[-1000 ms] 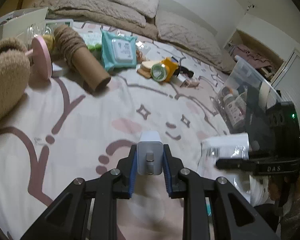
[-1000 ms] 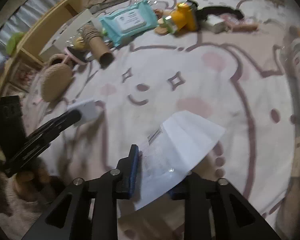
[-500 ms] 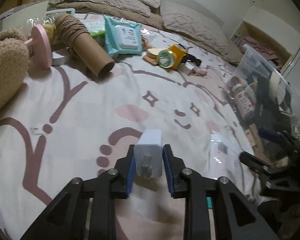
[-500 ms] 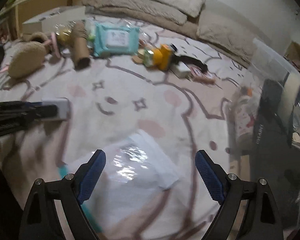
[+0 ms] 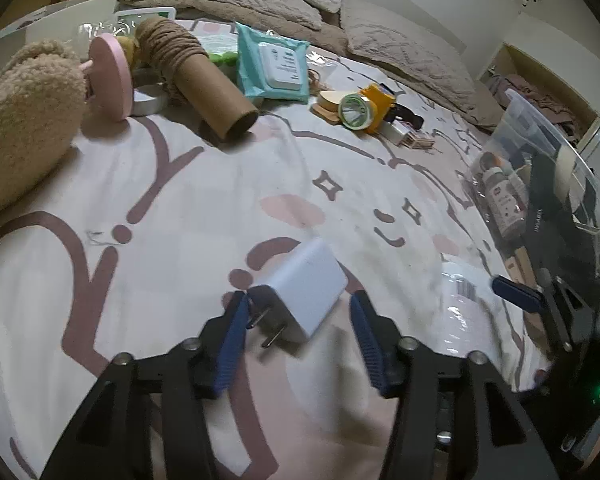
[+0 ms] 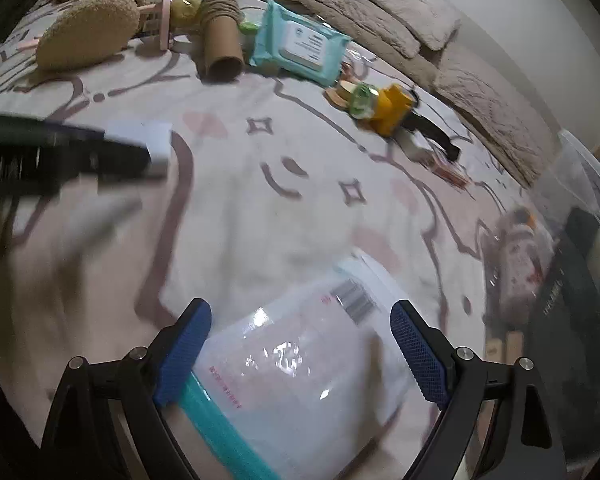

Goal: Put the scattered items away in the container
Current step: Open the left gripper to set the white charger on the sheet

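So on my left wrist cam, the left gripper [image 5: 300, 332] is opening up right now, and the white plug-in charger [image 5: 304, 292] sits tilted between the blue pads with its prongs pointing back at me. The left pad looks just about at its corner, the right pad is clear of it, so I wouldn't call that a grip. It's lying on the pink-and-white patterned bedspread [image 5: 204, 200]. Further back there's a cardboard tube wound with twine [image 5: 198, 76], a teal wet wipes pack [image 5: 274, 64], a yellow flashlight [image 5: 364, 110] and a fuzzy tan plush thing [image 5: 24, 120] at the left. The clear plastic storage bin [image 5: 540, 184] is off to the right with bottles already in it, and the tip of my other gripper shows near it. Switching to the right wrist cam: the right gripper [image 6: 300, 352] is spread wide, pads not pressing anything, with a clear plastic zip pouch [image 6: 296, 376] with a teal strip and a barcode lying flat on the bedspread between the fingers. The bin wall is at the right edge, well blurred. The left gripper pokes in from the left with the charger at its tip.
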A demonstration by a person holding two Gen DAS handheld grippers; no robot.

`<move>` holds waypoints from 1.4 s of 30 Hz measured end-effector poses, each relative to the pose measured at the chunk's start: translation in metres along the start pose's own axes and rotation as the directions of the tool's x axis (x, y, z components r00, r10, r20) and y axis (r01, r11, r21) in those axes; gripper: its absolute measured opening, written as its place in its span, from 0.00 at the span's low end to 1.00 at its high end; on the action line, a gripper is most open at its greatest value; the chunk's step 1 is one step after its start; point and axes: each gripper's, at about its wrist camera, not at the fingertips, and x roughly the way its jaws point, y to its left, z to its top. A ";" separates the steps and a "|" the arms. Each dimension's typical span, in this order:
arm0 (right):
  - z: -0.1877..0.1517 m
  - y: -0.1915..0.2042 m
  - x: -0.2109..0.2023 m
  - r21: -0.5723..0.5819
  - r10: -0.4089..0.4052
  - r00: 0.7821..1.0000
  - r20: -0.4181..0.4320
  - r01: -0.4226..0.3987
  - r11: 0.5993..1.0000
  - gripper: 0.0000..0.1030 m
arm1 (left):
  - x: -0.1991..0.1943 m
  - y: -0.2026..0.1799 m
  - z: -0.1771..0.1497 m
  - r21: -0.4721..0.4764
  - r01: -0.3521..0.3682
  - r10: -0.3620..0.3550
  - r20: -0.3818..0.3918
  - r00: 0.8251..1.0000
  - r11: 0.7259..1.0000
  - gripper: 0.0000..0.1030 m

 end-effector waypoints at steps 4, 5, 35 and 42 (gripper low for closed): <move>-0.022 -0.014 -0.005 0.003 -0.041 0.999 -0.028 0.041 0.999 0.93 | -0.003 0.007 0.000 -0.019 -0.042 0.042 0.012 0.999 0.999 0.61; -0.027 -0.018 -0.007 0.005 -0.050 0.998 -0.035 0.050 0.999 0.95 | -0.003 0.008 0.000 -0.024 -0.051 0.052 0.010 0.999 0.998 0.63; -0.088 -0.063 0.003 0.324 0.059 0.998 -0.020 -0.049 0.945 1.00 | 0.007 0.007 -0.008 0.039 -0.281 0.283 -0.046 0.958 0.959 0.93; -0.091 -0.067 0.005 0.361 0.091 0.996 -0.002 -0.084 0.929 1.00 | 0.006 0.019 -0.002 0.009 -0.320 0.320 -0.049 0.946 0.948 0.93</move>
